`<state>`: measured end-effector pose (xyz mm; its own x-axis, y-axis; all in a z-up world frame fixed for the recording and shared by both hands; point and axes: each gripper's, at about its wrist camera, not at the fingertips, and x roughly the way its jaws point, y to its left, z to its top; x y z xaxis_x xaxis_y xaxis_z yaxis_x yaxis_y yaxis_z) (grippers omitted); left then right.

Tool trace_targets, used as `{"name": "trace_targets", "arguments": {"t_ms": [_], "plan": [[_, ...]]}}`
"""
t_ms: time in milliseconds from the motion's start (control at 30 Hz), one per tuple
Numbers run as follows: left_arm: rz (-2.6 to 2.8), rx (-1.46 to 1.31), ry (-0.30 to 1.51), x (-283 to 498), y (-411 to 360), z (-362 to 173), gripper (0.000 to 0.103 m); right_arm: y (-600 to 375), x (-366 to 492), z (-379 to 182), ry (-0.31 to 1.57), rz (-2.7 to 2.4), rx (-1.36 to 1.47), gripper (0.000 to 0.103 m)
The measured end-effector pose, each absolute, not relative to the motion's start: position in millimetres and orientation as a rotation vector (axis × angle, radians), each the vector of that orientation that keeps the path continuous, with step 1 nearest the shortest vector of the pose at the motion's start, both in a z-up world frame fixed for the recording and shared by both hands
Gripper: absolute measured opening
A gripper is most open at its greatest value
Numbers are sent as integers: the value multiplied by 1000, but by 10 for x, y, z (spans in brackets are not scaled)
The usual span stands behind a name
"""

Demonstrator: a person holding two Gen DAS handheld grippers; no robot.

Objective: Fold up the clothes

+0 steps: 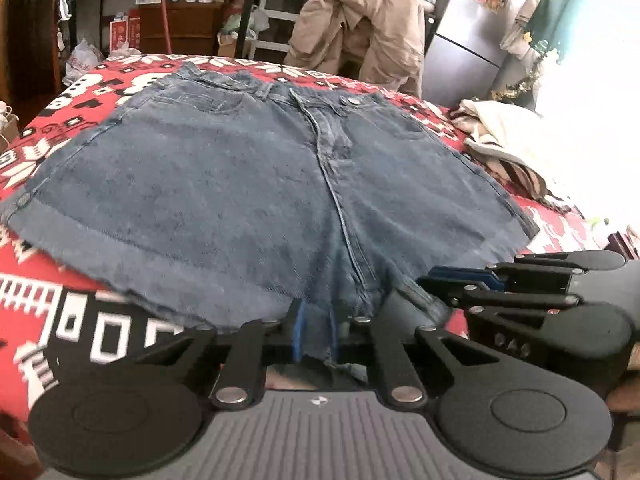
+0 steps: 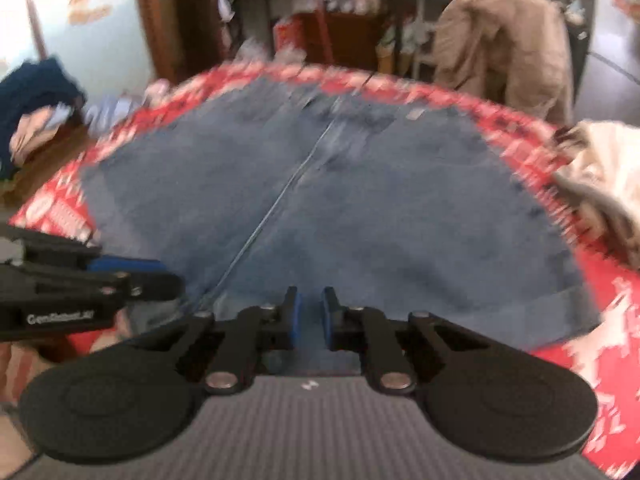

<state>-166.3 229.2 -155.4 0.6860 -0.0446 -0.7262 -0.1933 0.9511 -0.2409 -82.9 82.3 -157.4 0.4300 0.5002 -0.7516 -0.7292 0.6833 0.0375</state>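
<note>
A: Left gripper [image 1: 316, 334]?
B: Clenched on the denim shorts [image 1: 248, 184], hem at the near edge of the red patterned blanket [image 1: 60, 320].
A: Right gripper [image 2: 311, 314]?
B: Nearly closed, pinching the same hem.
A: Surroundings?
B: Cream garment [image 1: 508, 136], right edge; tan jacket [image 1: 360, 28] beyond.

Both cameras ride low at the near edge of the table [image 1: 60, 96], each tilted downward and looking across it toward the cluttered far wall. The left wrist view sits close over the near hem of the denim shorts [image 1: 224, 184], around the middle; the right wrist view, blurred, sits just beside it. They share the shorts, the red patterned cloth [image 2: 624, 320] and the tan jacket [image 1: 360, 32] beyond.
</note>
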Motion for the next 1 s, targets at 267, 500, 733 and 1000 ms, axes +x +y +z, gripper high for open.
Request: {"name": "trace_targets", "arguments": {"t_ms": [267,500,733,1000], "plan": [[110,-392,810,-1801,2355,-1487,10,751,-1185,-1487,780,778,-379,12],[101,-426,792,-1738,2337,-1448,11,741,-1075,-1270,775,772,-204,12],[103,-451,811,-1842,2276,-1570,12,779,-1260,-1538,852,772,-207,12],[106,-429,819,-1896,2218,-1556,12,793,-1330,-1534,859,774,-231,13]]}}
